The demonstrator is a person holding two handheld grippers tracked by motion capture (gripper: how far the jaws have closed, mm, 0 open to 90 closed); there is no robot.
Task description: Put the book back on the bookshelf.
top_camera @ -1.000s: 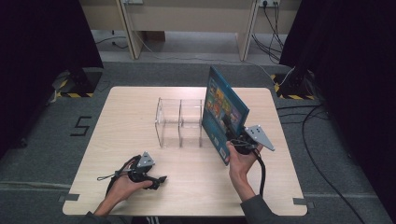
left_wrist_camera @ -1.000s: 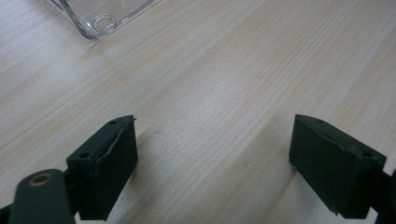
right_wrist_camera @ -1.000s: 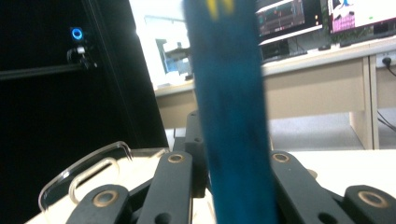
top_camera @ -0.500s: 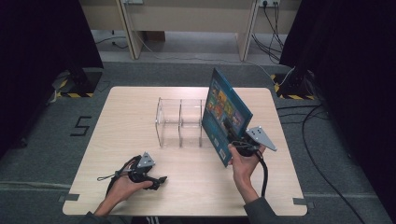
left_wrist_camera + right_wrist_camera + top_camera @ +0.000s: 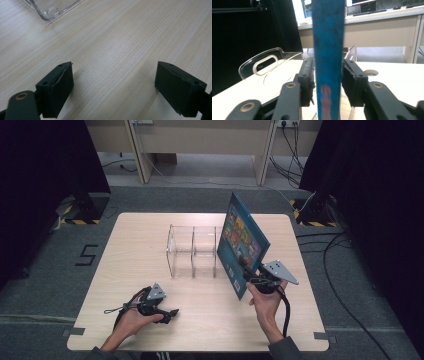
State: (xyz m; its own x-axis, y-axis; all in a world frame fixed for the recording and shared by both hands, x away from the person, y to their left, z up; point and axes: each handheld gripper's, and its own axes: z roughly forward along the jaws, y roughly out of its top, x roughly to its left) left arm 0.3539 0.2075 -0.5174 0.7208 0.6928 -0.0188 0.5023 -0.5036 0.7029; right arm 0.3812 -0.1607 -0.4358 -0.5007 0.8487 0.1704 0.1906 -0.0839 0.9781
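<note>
A blue picture book [image 5: 242,240] stands on edge, tilted, at the right end of a clear plastic rack [image 5: 192,251] on the table. My right gripper [image 5: 248,270] is at the book's lower near corner. In the right gripper view the book's blue spine [image 5: 328,50] runs upright between the two black jaws, whose pads sit right beside it. Those jaws have just been opening, with the book still between them. My left gripper [image 5: 172,312] lies low over the table near the front edge, its jaws [image 5: 113,85] wide apart over bare wood.
The light wooden table [image 5: 140,235] has the rack's empty slots [image 5: 262,65] left of the book, and a rack corner [image 5: 50,11] lies ahead of the left gripper. Cables [image 5: 345,250] trail on the floor to the right, and desks stand behind.
</note>
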